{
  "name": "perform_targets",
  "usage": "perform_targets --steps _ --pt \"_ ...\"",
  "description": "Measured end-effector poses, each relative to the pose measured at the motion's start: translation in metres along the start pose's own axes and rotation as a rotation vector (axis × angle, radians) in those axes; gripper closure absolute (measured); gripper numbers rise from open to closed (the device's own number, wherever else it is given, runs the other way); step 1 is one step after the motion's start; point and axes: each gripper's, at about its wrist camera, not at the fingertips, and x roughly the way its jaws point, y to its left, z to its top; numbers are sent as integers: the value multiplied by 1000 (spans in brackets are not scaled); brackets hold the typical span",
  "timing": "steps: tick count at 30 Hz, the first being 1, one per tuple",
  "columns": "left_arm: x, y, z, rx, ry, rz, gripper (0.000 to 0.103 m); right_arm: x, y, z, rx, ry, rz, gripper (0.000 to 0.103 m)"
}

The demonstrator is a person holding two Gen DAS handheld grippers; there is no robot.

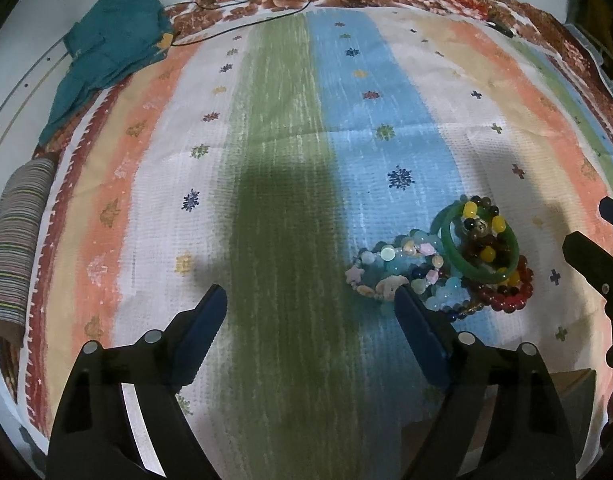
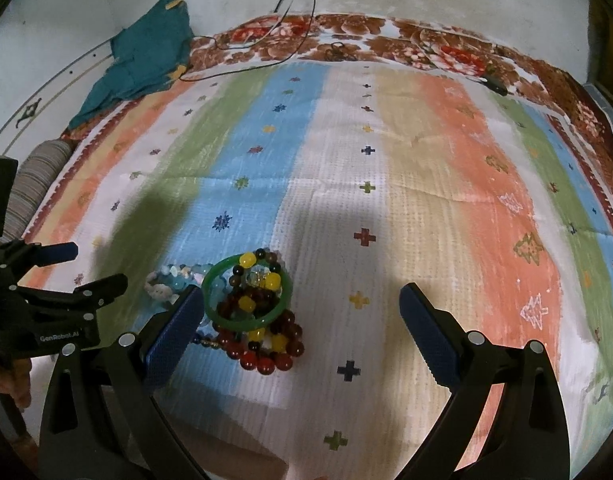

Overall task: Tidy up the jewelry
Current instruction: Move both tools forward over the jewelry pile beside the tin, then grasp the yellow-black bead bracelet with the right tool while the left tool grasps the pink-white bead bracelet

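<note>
Both grippers' black finger arms filled the bottom of their own views, jaws standing wide, nothing between the pads. Left gripper [image 1: 310,300] sat over the green stripe of the striped blanket [image 1: 282,128]; the jewelry pile [image 1: 442,260] lay off to its right, just past the tip of its right-side finger, not between the jaws. Right gripper [image 2: 298,300] had the same pile [image 2: 250,312] inside its span, crowded against its left-side finger, with bare cloth across the rest of the gap.

Pile itself: green bangle [image 2: 246,296] on top, tilted, ringing dark and yellow beads; red bead bracelet [image 2: 266,354] on the near side; pale blue and shell bracelet [image 1: 390,268] on the left-gripper side. No clear long axis, a roughly round clump.

Judgement: right gripper looked better lined up; left needed a sideways shift toward the pile. No tray or box was visible.

Farther back: teal cloth [image 1: 114,40] and black cable [image 2: 302,8] by the wall.
</note>
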Motion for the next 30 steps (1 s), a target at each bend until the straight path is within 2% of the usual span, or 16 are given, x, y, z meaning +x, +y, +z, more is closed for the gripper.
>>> perform_targets --steps 3,6,18,26,27,30 --pt "6 0 1 -2 12 -9 19 8 0 2 1 14 -5 4" --pt "10 0 3 9 26 -20 26 18 1 2 1 36 -11 4" --pt "30 12 11 -41 67 -59 26 46 3 12 -1 88 -20 5" --pt "43 3 15 -6 88 -56 26 62 2 17 -15 130 -4 5" --pt "46 1 15 0 91 -54 26 63 2 18 -22 131 -7 11" --pt "49 -1 15 9 94 -53 26 67 2 21 -27 142 5 17"
